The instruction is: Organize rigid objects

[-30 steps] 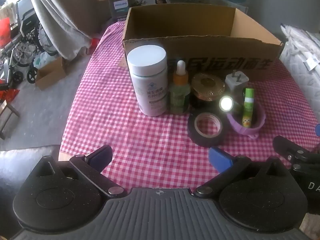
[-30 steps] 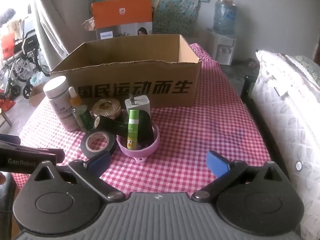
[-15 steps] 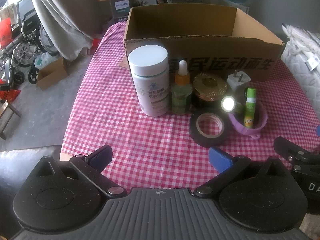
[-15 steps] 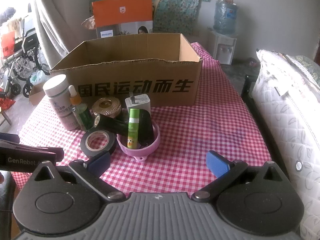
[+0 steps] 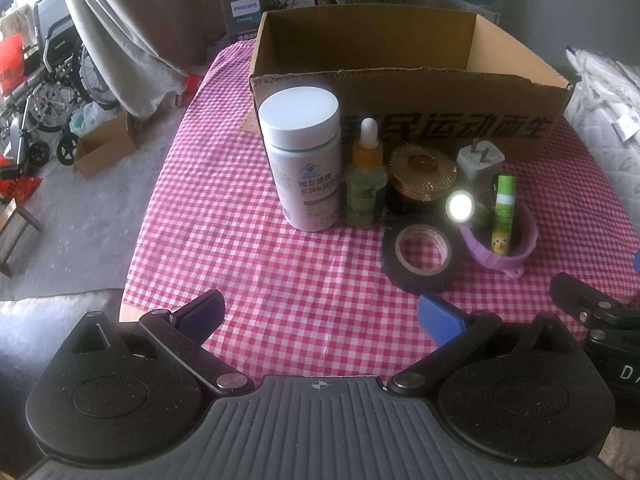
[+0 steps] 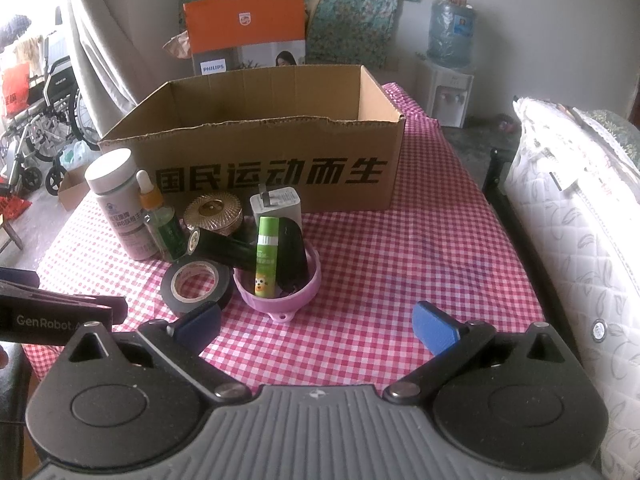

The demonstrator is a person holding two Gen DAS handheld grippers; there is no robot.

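Presently, my left claw and right claw hang spread and empty over the checked surface, since bottle, dropper, tape and bowl wait clustered before the empty box.

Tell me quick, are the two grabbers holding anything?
Left gripper: open, holding nothing.
Right gripper: open, holding nothing.
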